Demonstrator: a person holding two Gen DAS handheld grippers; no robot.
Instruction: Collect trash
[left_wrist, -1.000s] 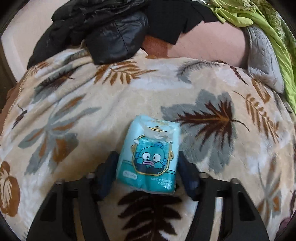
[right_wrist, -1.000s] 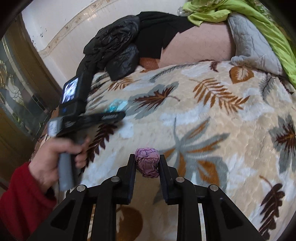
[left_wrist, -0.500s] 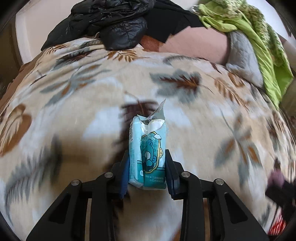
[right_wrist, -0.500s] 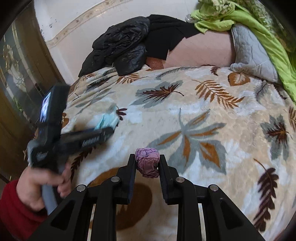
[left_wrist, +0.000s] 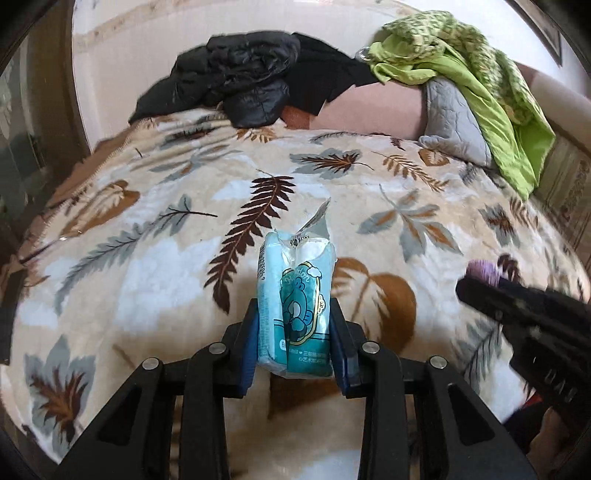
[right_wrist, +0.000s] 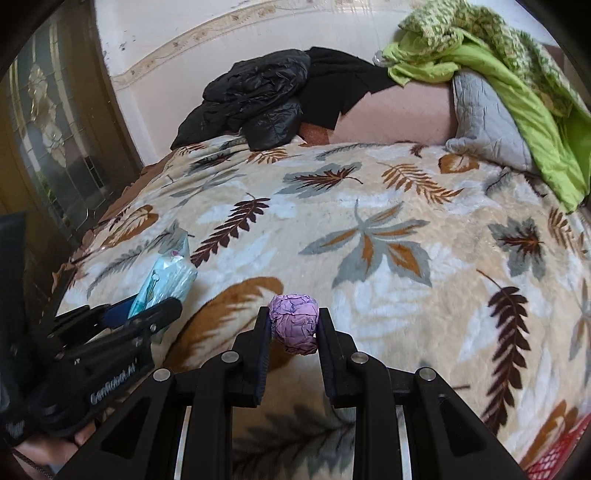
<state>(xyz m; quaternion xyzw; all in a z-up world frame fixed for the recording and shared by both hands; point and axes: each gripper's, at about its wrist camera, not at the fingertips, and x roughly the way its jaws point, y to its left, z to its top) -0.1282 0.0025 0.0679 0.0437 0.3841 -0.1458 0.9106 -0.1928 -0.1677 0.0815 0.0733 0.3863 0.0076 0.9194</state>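
- Left wrist view: the left gripper (left_wrist: 295, 332) pinches a torn teal tissue packet (left_wrist: 297, 295) above the leaf-print blanket (left_wrist: 147, 266).
- Right wrist view: the right gripper (right_wrist: 293, 332) squeezes a crumpled purple paper ball (right_wrist: 294, 323).

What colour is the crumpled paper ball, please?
The crumpled paper ball is light purple, clearest in the right wrist view.

I've got a squashed teal cartoon wrapper (left_wrist: 295, 314), torn top up, lower centre of left view; crumpled purple paper ball (right_wrist: 294, 323) sits lower centre of right view.
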